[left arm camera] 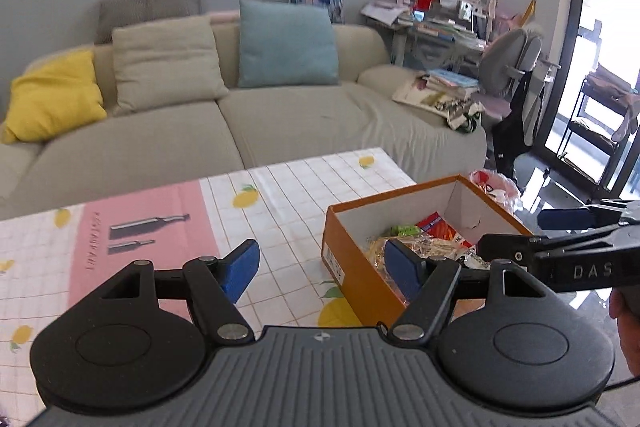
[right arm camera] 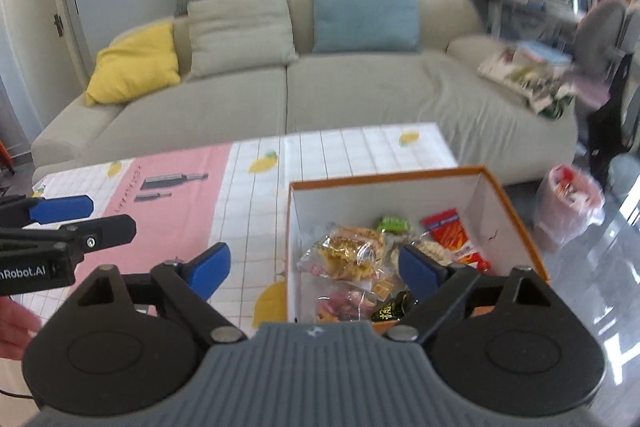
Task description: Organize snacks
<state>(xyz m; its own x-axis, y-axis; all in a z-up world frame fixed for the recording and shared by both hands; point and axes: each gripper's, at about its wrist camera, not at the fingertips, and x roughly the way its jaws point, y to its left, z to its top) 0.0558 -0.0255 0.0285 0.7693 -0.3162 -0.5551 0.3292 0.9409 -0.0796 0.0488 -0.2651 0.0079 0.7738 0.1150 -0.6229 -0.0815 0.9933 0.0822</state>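
An orange cardboard box [left arm camera: 352, 267] [right arm camera: 516, 211] with white inner walls stands at the table's right end. Inside lie several snack packets: a clear bag of golden snacks [right arm camera: 352, 255], a red packet [right arm camera: 452, 231] [left arm camera: 438, 227], a green one [right arm camera: 394, 224] and a dark one [right arm camera: 390, 309]. My left gripper [left arm camera: 326, 267] hangs open above the tablecloth and the box's near left corner, nothing between its blue pads. My right gripper [right arm camera: 316, 265] is open over the box's left wall, holding nothing. Each gripper shows at the edge of the other's view.
The table wears a white checked cloth [left arm camera: 280, 195] [right arm camera: 360, 151] with lemons and a pink panel. A beige sofa [left arm camera: 280, 115] with cushions stands behind it. On the floor to the right sits a plastic bag [right arm camera: 568, 203]. A cluttered desk and chair [left arm camera: 508, 63] stand far right.
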